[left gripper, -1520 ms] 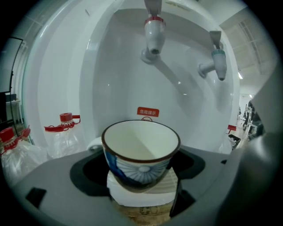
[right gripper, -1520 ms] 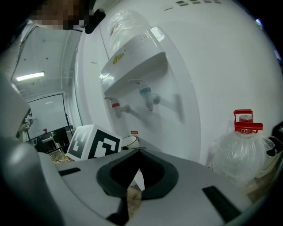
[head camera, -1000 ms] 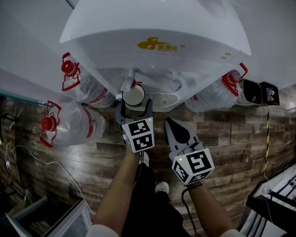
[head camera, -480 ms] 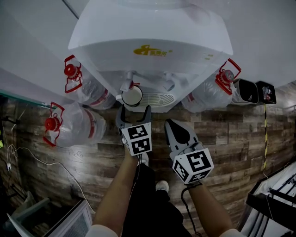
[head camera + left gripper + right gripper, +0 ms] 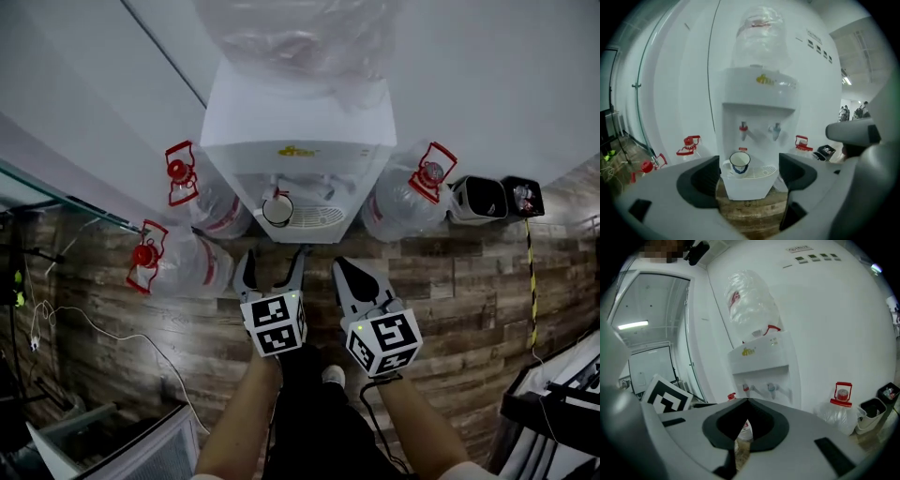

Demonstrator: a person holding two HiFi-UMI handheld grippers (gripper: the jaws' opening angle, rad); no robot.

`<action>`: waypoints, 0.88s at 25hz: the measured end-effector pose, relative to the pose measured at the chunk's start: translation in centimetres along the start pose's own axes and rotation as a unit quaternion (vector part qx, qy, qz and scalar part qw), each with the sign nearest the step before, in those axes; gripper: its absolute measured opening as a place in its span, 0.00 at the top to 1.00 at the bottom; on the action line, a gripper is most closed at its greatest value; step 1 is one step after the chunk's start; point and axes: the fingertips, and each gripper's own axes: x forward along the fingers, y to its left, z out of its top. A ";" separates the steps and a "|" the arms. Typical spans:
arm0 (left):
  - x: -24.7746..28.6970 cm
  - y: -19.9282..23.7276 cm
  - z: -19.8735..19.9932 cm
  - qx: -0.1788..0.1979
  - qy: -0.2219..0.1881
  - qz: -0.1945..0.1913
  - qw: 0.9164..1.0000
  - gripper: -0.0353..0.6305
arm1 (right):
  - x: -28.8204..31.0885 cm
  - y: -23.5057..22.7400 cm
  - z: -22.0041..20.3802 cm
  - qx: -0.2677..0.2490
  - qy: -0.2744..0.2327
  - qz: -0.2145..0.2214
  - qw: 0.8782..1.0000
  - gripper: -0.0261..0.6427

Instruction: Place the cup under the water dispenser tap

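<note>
Left claw (image 5: 274,260) is out in front of me, pointing forward, jaws spread wide with nothing gripped between them. Right claw (image 5: 343,269) sits just beside it at much the same height, angled slightly inward, jaws pressed together tip to tip and empty. Both marker cubes (image 5: 275,322) face up toward my head. My left forearm (image 5: 240,412) and right forearm (image 5: 414,424) reach forward, bare, roughly parallel, elbows tucked close.

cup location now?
In the left gripper view, the cup stands on the left end of the drip tray, right under the red tap, beyond the open left gripper.
</note>
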 end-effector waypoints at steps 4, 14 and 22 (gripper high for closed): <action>-6.0 -1.5 4.2 0.018 -0.012 -0.017 1.000 0.29 | -3.6 2.0 4.4 -0.007 -0.008 -0.002 1.000 0.93; -20.3 -6.1 8.9 0.059 -0.029 -0.053 0.996 0.49 | -15.3 7.3 8.5 0.017 -0.001 -0.024 1.000 0.93; -34.0 -6.2 9.4 0.080 -0.062 -0.065 0.993 0.75 | -24.4 15.6 9.4 0.025 -0.013 -0.016 0.999 0.93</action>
